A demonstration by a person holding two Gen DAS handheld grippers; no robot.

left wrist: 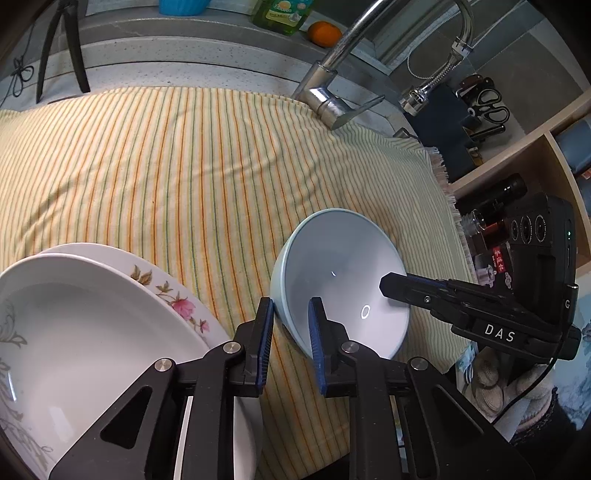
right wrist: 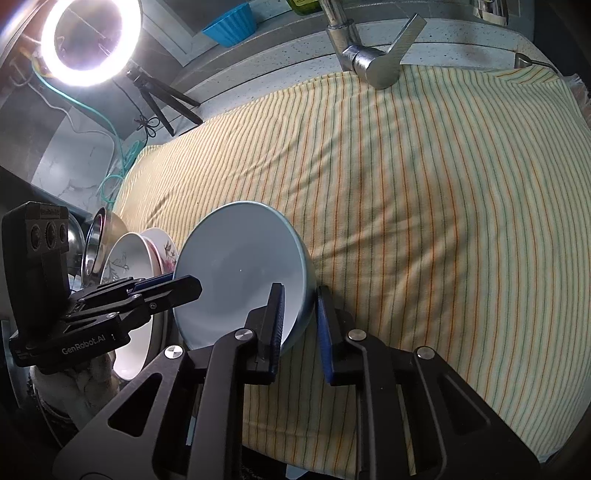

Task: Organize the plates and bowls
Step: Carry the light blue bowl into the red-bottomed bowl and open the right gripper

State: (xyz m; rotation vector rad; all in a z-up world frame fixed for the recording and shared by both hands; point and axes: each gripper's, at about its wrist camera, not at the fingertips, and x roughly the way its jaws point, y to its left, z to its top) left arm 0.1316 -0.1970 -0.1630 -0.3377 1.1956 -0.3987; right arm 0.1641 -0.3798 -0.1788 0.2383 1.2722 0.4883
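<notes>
A light blue bowl point(left wrist: 343, 280) sits tilted on the striped cloth point(left wrist: 184, 166), held by both grippers. My left gripper point(left wrist: 291, 325) is shut on its near-left rim, one pad inside and one outside the wall. From the opposite side my right gripper point(left wrist: 391, 291) clamps the rim. In the right wrist view the right gripper point(right wrist: 301, 317) pinches the bowl point(right wrist: 236, 266) at its right wall, and the left gripper point(right wrist: 177, 288) grips its left edge. Left of the bowl, a white deep plate point(left wrist: 74, 332) rests on a floral plate point(left wrist: 177, 295).
A chrome faucet point(left wrist: 332, 99) stands at the cloth's far edge, with a dish soap bottle point(left wrist: 284, 14) and an orange point(left wrist: 325, 33) behind it. A ring light point(right wrist: 90, 40) on a tripod and a metal bowl point(right wrist: 96, 236) are at the left. Shelves point(left wrist: 535, 155) stand at the right.
</notes>
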